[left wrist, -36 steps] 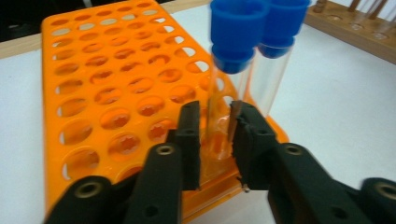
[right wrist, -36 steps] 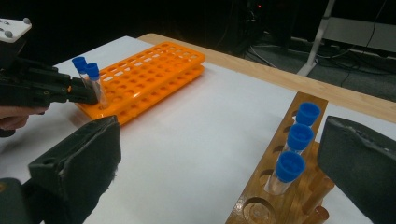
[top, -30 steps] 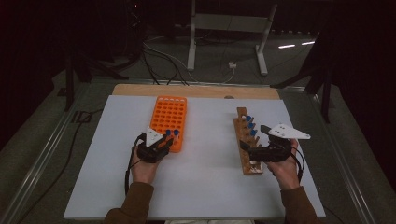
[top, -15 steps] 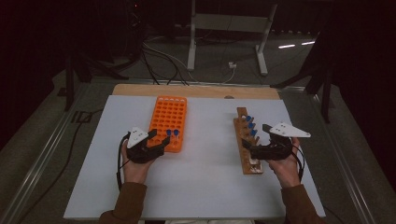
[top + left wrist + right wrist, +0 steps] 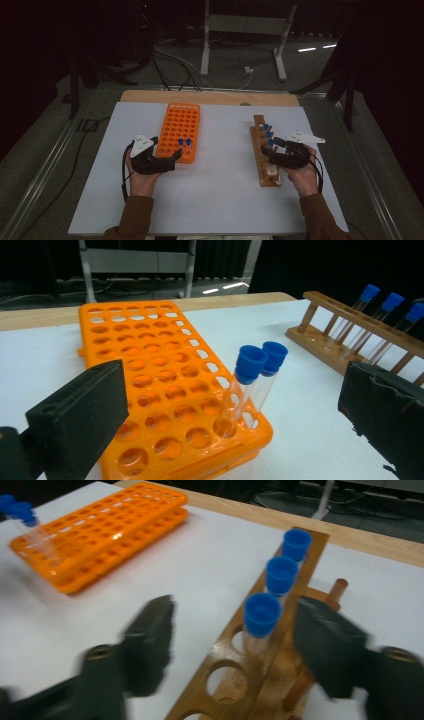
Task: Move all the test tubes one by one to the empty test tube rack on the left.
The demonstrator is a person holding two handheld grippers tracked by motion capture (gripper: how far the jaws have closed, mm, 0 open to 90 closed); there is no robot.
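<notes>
A: White tabletop [image 5: 220, 200] carries two racks against a dark room. State their positions.

B: An orange rack [image 5: 179, 131] sits on the left half, a wooden rack [image 5: 261, 150] on the right half, well apart from each other.

A: Left gripper [image 5: 172, 159] status?

B: Its jaws have just been opening and now stand wide apart with nothing clamped. In the left gripper view, two blue-capped tubes [image 5: 252, 385] stand side by side in holes at the near corner of the orange rack, between the jaws but beyond their tips. Neither pad touches them.

A: Right gripper [image 5: 232, 630] status?

B: Its jaws have just been closing and remain apart. In the right gripper view, the nearest blue-capped tube [image 5: 260, 620] in the wooden rack stands between them, a visible gap on each side. Two more capped tubes stand behind it in the same row. The picture is blurred, but no pad contact shows.
</notes>
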